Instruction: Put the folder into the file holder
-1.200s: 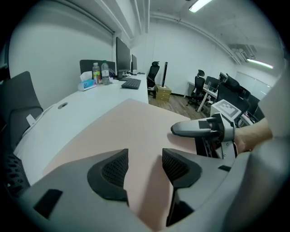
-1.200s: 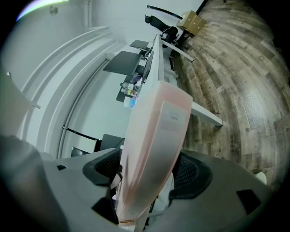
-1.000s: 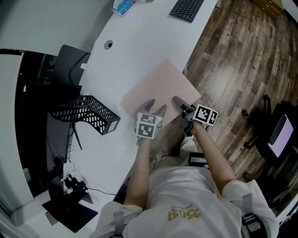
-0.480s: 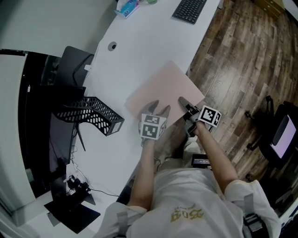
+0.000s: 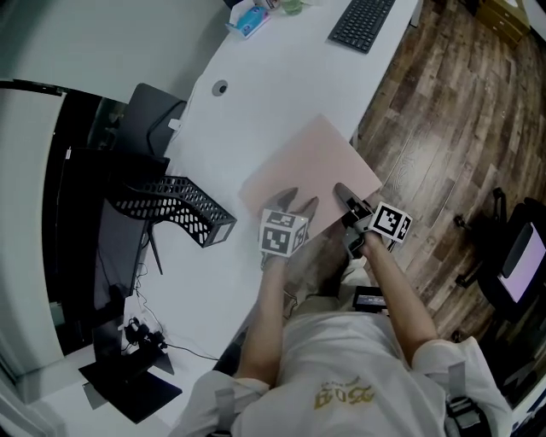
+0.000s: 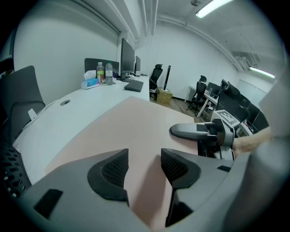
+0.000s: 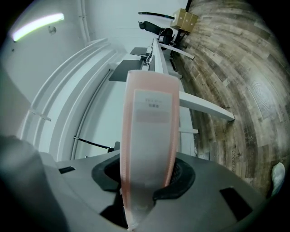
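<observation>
The pink folder (image 5: 311, 175) is seen lying flat on the white worktop (image 5: 256, 94), with its near right corner carried out past the worktop's edge above the wooden floor (image 5: 452, 111). The right tongs (image 5: 345, 198) are held at that overhanging edge; in the right gripper view the folder's labelled spine is seen running between the two pads and is pinched by them, the tongs having just been closing onto it. The left tongs (image 5: 296, 203) are held over the folder's near edge. They are spread, though they have just been closing slightly, and only the folder's flat cover is seen below the gap between the pads, with nothing gripped. The black mesh file holder (image 5: 175, 207) is seen at the worktop's left side, apart from the folder. A keyboard (image 5: 363, 21) is seen at the worktop's far end.
</observation>
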The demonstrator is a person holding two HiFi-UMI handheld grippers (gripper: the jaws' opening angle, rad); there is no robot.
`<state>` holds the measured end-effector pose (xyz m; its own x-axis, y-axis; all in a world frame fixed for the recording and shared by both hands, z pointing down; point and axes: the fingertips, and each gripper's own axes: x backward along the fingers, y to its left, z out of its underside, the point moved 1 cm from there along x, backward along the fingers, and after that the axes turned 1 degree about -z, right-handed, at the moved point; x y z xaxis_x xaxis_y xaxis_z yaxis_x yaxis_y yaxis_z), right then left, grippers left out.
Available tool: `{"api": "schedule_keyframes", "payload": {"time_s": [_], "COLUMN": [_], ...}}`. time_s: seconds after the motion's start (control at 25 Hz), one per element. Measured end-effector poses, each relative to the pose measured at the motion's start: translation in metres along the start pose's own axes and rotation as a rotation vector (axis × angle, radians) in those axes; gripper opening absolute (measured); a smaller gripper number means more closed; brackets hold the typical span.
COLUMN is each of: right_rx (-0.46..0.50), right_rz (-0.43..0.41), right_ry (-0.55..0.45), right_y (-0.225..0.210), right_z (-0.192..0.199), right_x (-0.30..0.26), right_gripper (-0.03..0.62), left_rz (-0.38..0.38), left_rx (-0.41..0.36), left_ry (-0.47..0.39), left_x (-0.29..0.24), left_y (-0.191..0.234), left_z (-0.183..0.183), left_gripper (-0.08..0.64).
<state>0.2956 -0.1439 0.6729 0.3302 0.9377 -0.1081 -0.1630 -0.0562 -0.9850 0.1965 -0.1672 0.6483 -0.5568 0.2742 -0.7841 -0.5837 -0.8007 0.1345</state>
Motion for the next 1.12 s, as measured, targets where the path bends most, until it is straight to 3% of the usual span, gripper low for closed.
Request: {"api": "schedule_keyframes", "payload": {"time_s": [0.32,0.44,0.6,1.12], "right_rx": [0.090,0.184,0.290,0.532], "right_rz": [-0.047,-0.123,-0.142,-0.222], "right_ry": [-0.005,0.013,0.056,0.040], "right_y": [0.044,0.074,0.095,0.175], "right_z": [-0.007,-0.009,-0.006,0.000], "right_x": [0.002,-0.005,-0.009,-0.004], "right_gripper": [0.160,0.156,0.155,0.156], "left_rz": [0.038,0.051,0.053,0.087], "left_rx": [0.077,0.104,0.142,0.145], "left_ry": [-0.097,-0.139,-0.184,-0.380], "left_x": [0.025,0.035,0.048,0.102], "left_y": [0.001,0.003,0.006,0.005], "left_z": [-0.020,-0.026,-0.032,-0.061], "left_gripper": [0.239,0.239,0.238,0.236]}}
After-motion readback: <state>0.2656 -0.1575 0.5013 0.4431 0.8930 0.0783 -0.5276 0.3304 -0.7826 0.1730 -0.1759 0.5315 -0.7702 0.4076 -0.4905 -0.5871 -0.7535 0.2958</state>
